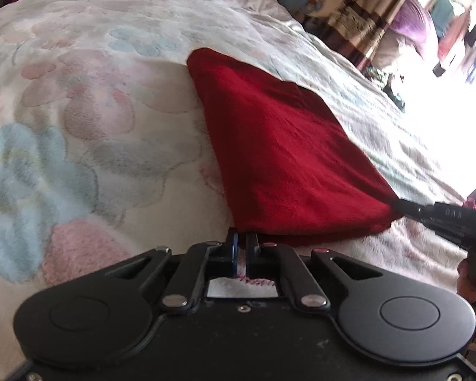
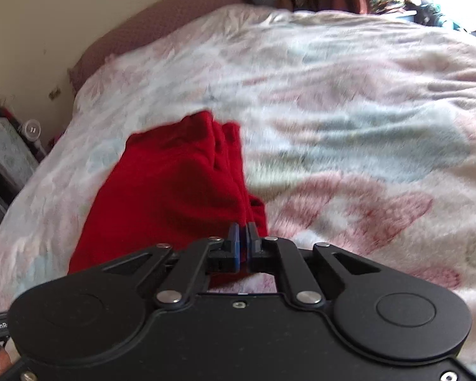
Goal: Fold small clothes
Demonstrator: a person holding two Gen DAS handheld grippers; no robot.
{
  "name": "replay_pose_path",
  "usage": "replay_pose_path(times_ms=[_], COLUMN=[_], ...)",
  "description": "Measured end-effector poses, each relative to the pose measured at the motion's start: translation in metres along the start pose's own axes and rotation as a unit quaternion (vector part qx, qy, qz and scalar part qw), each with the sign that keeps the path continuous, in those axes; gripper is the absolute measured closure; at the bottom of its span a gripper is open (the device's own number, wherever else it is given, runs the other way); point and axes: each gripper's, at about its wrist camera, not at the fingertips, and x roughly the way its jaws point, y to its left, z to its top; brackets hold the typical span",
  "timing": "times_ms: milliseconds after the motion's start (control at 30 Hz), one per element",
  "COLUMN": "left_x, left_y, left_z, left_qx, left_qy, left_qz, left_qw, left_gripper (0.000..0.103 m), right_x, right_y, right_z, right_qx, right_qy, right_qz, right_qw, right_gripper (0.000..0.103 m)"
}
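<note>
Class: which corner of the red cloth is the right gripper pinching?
The near right corner of the red cloth; the right gripper pinches it.

A fleecy floral blanket covers the bed, patterned curtains hanging by a bright window

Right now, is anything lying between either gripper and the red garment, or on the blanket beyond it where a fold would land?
Nothing visible. The left gripper and right gripper are each shut on a near corner of the red garment, and the floral blanket beyond it is bare.
</note>
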Motion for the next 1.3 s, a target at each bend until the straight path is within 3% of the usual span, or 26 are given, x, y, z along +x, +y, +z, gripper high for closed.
replay_pose_path(times_ms=[300,400,467,567,667,767,1000,1100,1200,1300], left_x=[0.011,-0.004,-0.017,-0.03,-0.02,0.002,0.04,0.035,0.016,0.0], left_y=[0.01,0.017,0.02,0.013,0.001,-0.002,0.003,0.001,-0.006,-0.003], left_z=[-0.016,-0.01,-0.001,0.018,0.031,0.029,0.009,0.01,0.025,0.047], left_qx=[0.03,0.012,-0.006,-0.014,-0.014,-0.028,-0.056,-0.031,0.005,-0.008], left_qy=[0.025,0.027,0.013,-0.022,-0.033,-0.012,0.042,0.045,0.019,-0.02], left_qz=[0.011,-0.005,-0.013,-0.035,-0.048,-0.058,-0.051,-0.056,-0.076,-0.079], left_qw=[0.9992,0.9996,0.9998,0.9991,0.9982,0.9979,0.9963,0.9969,0.9969,0.9966], left_gripper=[0.103,0.102,0.099,0.098,0.094,0.094,0.093,0.093,0.082,0.074], right_x=[0.026,0.021,0.008,-0.012,-0.022,-0.014,0.018,0.021,0.015,0.005], right_y=[-0.016,-0.016,-0.013,0.006,0.024,0.033,0.024,0.016,0.021,0.031], right_z=[-0.015,-0.013,-0.009,-0.004,0.001,0.002,-0.017,-0.021,-0.017,-0.008], right_qx=[0.016,0.016,0.013,-0.04,-0.057,-0.063,-0.067,-0.051,-0.056,-0.063], right_qy=[0.033,0.03,0.016,-0.025,-0.051,-0.039,0.012,0.018,0.012,-0.009], right_qz=[-0.015,-0.022,-0.027,-0.05,-0.032,-0.006,-0.026,-0.024,-0.025,-0.01], right_qw=[0.999,0.999,0.999,0.998,0.997,0.997,0.997,0.998,0.998,0.998], right_gripper=[0.102,0.09,0.082,0.08,0.08,0.08,0.082,0.087,0.087,0.087])
